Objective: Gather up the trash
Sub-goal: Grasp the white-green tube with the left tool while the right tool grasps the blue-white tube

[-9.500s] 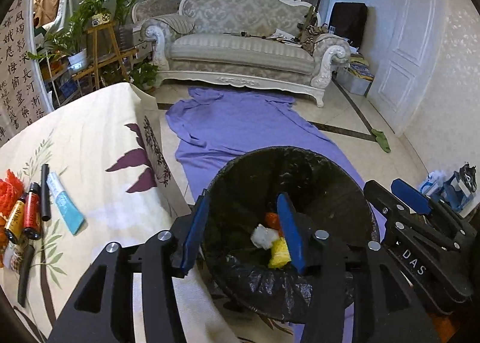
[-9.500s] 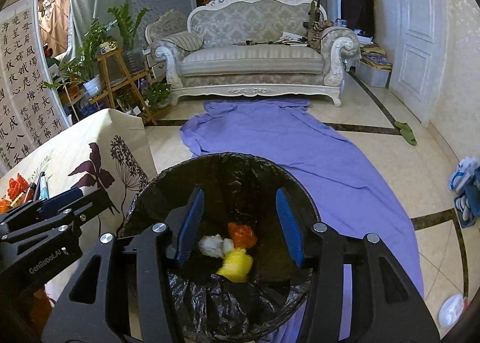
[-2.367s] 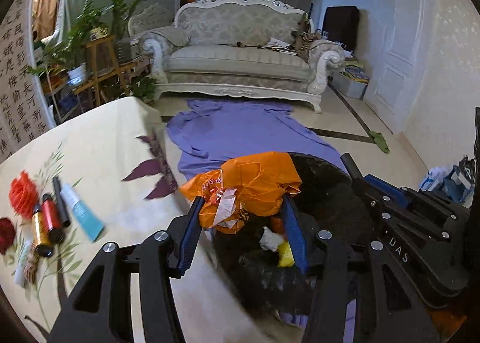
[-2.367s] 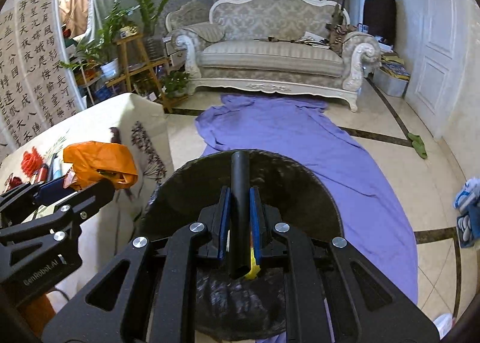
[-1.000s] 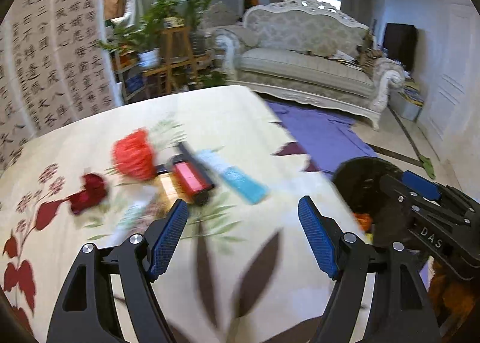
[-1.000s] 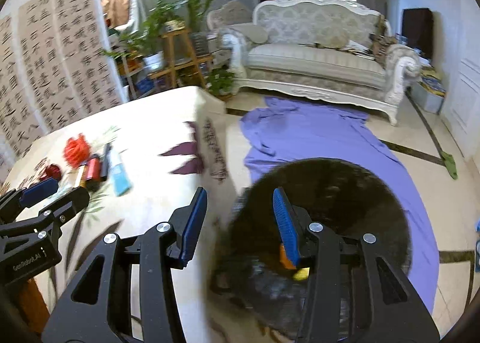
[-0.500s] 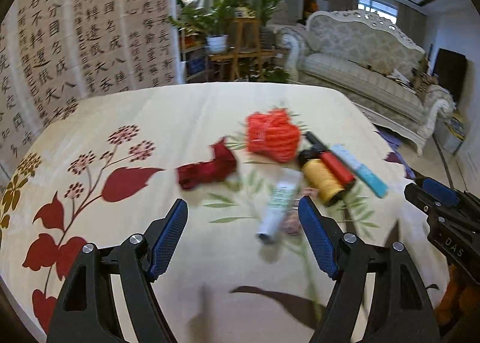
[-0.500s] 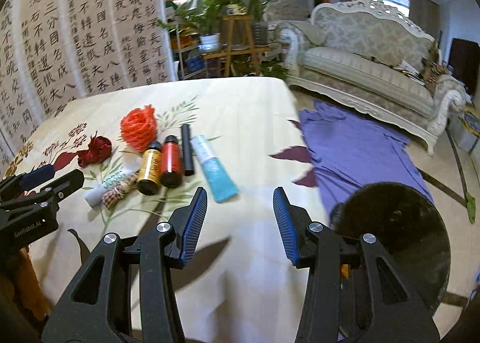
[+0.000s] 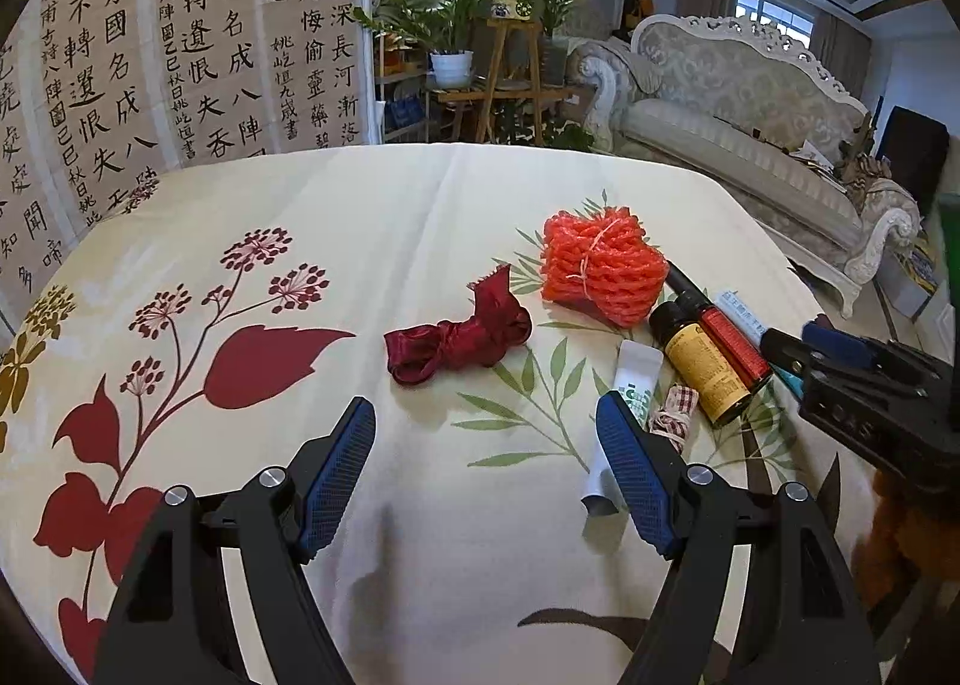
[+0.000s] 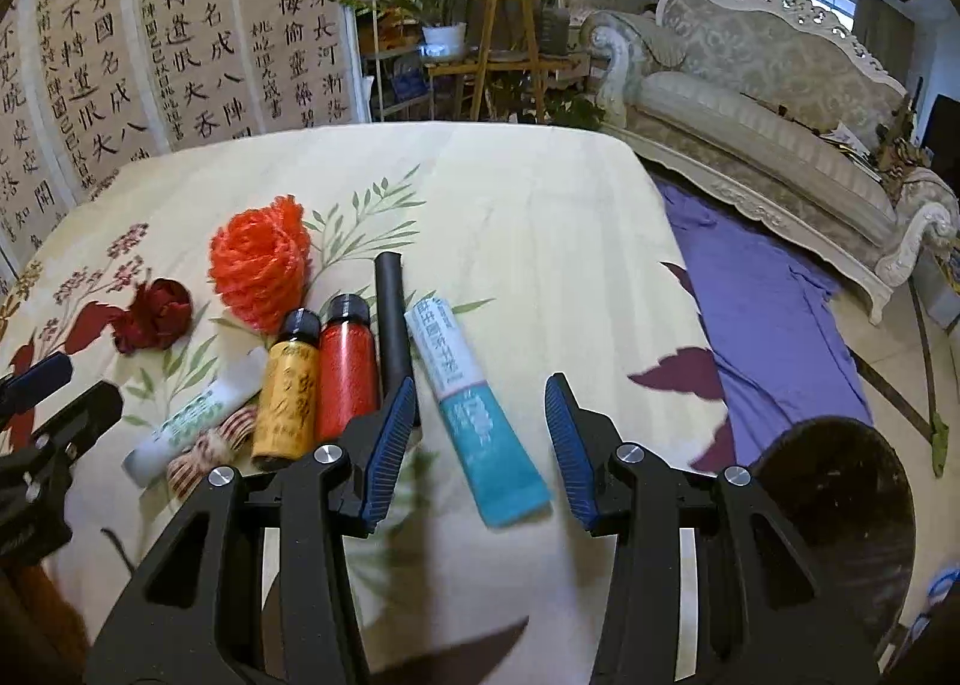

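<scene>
Left claw [image 9: 485, 475]: I have it spread wide and empty, over bare cloth just near of the dark red ribbon [image 9: 459, 340].
Right claw [image 10: 480, 445]: jaws closing, nothing pinched; the blue tube [image 10: 474, 403] lies between them.
Bin [image 10: 840, 511]: on the floor, right of the surface [image 10: 528, 205].
Left to collect: orange foam net [image 10: 261, 265], ribbon, two small bottles [image 10: 318, 379], black stick [image 10: 391, 319], white tube [image 10: 192, 415], blue tube.
Progress: I judge most of the pile remains.
</scene>
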`<state>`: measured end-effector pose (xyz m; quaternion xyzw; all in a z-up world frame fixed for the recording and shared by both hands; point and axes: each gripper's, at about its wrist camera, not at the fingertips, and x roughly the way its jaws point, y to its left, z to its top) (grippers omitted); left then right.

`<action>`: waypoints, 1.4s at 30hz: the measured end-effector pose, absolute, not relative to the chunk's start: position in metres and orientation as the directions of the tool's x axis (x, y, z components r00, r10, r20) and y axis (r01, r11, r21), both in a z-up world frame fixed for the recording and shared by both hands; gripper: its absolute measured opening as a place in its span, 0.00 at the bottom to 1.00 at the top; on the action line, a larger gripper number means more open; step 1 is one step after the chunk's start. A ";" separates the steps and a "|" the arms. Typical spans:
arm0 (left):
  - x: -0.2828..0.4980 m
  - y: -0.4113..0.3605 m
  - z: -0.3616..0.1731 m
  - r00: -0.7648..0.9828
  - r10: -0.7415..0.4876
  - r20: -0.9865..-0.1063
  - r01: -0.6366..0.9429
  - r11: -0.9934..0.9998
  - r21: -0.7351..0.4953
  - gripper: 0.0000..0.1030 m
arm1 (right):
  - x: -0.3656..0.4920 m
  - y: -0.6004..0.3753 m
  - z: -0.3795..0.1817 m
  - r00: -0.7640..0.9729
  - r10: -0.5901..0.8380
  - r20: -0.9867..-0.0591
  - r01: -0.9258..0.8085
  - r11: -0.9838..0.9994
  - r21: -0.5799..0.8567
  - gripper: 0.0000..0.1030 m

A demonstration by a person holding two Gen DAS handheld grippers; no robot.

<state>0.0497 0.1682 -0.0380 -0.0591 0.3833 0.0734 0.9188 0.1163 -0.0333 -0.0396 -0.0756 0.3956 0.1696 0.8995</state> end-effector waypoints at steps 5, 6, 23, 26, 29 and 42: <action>0.052 0.170 -0.040 0.691 0.083 -0.719 -0.177 0.983 -0.056 0.72 | 0.122 -0.031 -0.045 0.590 0.250 -0.768 -0.373 0.928 0.015 0.23; 0.051 0.169 -0.040 0.690 0.082 -0.719 -0.176 0.983 -0.056 0.72 | 0.121 -0.032 -0.046 0.588 0.251 -0.769 -0.375 0.927 0.016 0.22; 0.069 0.147 -0.047 0.661 0.030 -0.750 -0.068 0.997 -0.020 0.72 | 0.085 -0.043 -0.048 0.585 0.255 -0.770 -0.380 0.925 0.018 0.22; 0.077 0.144 -0.052 0.633 0.015 -0.774 -0.035 0.999 -0.009 0.72 | 0.085 -0.044 -0.048 0.585 0.255 -0.770 -0.380 0.925 0.018 0.22; 0.080 0.143 -0.053 0.621 0.009 -0.784 -0.024 1.000 -0.008 0.66 | 0.085 -0.044 -0.049 0.585 0.256 -0.770 -0.380 0.925 0.019 0.22; 0.071 0.142 -0.055 0.630 0.002 -0.776 0.009 1.000 0.011 0.17 | 0.085 -0.040 -0.048 0.576 0.277 -0.769 -0.394 0.918 0.035 0.39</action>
